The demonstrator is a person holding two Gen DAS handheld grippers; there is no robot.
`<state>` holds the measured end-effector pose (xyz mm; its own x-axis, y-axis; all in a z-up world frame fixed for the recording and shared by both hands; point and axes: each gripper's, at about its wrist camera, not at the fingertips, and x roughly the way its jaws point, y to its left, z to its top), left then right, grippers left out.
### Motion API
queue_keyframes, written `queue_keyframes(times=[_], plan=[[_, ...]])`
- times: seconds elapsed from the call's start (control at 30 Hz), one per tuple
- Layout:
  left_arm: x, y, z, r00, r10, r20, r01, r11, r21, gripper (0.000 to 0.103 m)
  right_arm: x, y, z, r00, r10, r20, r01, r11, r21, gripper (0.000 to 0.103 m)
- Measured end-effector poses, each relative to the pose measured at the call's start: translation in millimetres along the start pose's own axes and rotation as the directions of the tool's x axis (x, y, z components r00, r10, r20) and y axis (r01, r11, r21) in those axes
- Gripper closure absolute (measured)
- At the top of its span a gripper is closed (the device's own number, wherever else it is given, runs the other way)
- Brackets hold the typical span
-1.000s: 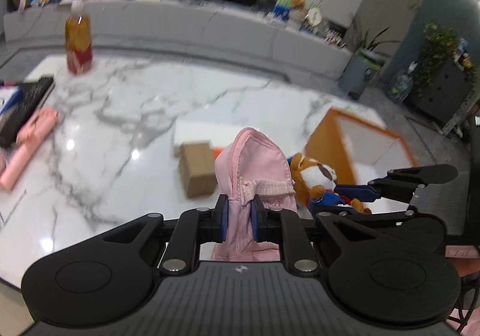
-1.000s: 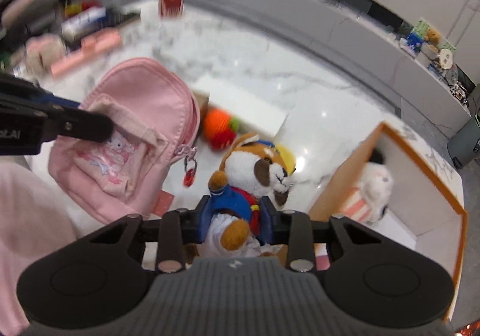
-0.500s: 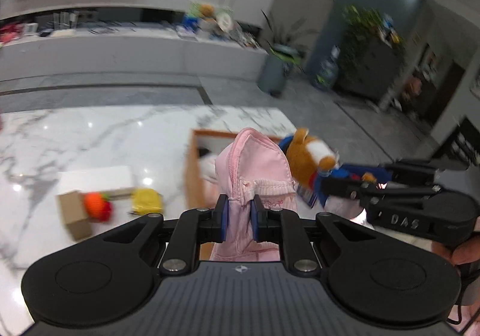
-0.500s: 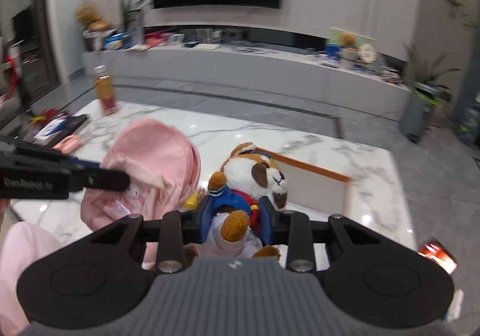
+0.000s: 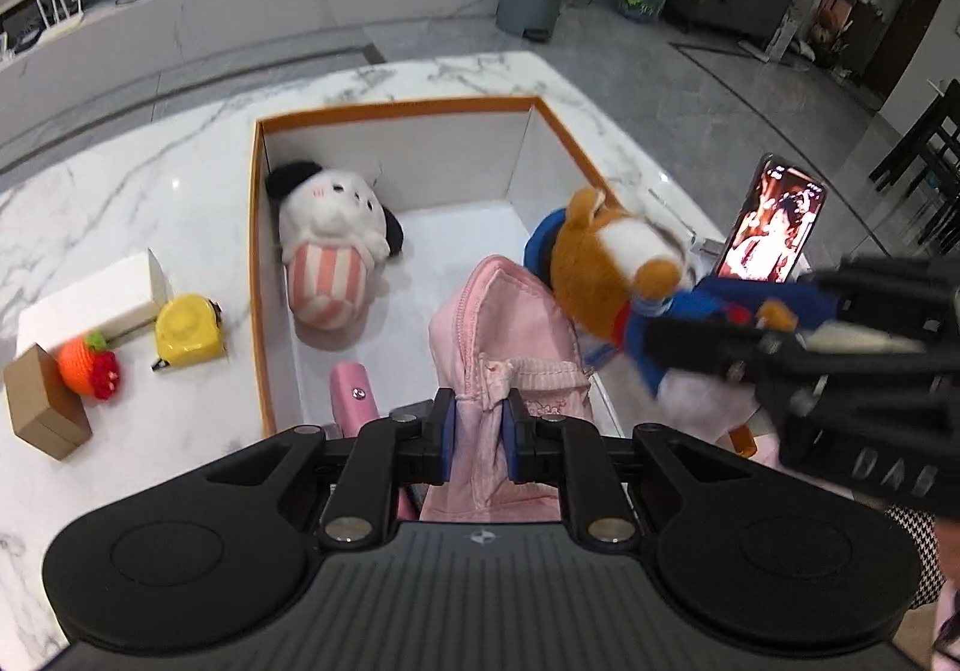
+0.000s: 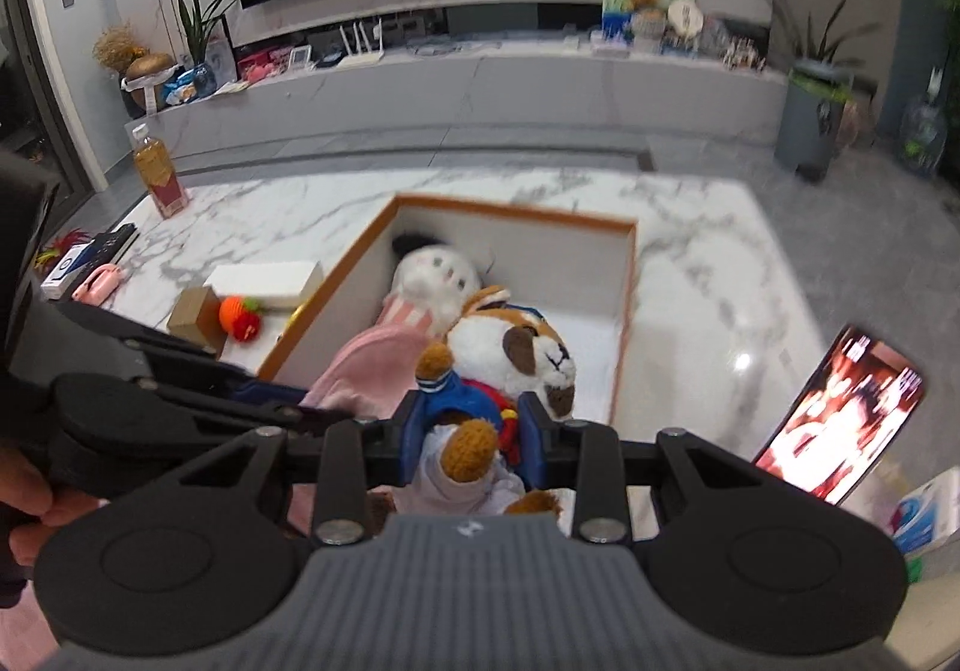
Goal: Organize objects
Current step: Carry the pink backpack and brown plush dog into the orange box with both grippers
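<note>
Left wrist view first: left gripper, jaws nearly together, pinches the pink backpack, long axis pointing far over the orange-rimmed box. Right wrist view: right gripper, part-open, clamps the dog plush, head far-right, over the box's near end.

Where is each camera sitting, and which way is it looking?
Left wrist: sits on the left claw, looking down over the pink backpack it grips into the orange-edged box; the right claw shows at right.
Right wrist: sits on the right claw, looking down over the plush dog it grips; the left claw and a hand show at left.
Shared: box, both toys, white plush, phone.
</note>
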<state>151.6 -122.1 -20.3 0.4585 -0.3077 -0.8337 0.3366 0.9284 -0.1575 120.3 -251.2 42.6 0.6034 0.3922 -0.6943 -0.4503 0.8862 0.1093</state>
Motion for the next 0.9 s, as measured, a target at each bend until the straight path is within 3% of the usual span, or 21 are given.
queue_keyframes(times=[0.23,0.47,0.63,0.73,0.9], plan=[[3,8,0,0.999,-0.02,-0.041,0.019,0.999,-0.03,0.077,27,-3,-23,0.997,0.024,-0.07,-0.023,1.0,0.012,0.068],[2,24,2,0.99,-0.133,-0.034,0.128,0.983,-0.133,0.064,52,-1,-29,0.99,0.017,-0.143,-0.021,0.999,-0.027,0.068],[-1,30,-2,0.99,-0.134,-0.045,0.127,0.984,-0.128,0.054,64,1,-27,0.98,0.003,-0.201,-0.02,0.996,-0.083,0.068],[0,31,-6,0.982,-0.177,-0.068,0.168,0.978,-0.126,0.054,69,5,-24,0.972,-0.006,-0.235,-0.025,0.991,-0.129,0.068],[9,24,-14,0.975,-0.205,-0.086,0.199,0.977,-0.071,0.063,69,1,-16,0.969,-0.016,-0.247,-0.018,0.991,-0.136,0.068]])
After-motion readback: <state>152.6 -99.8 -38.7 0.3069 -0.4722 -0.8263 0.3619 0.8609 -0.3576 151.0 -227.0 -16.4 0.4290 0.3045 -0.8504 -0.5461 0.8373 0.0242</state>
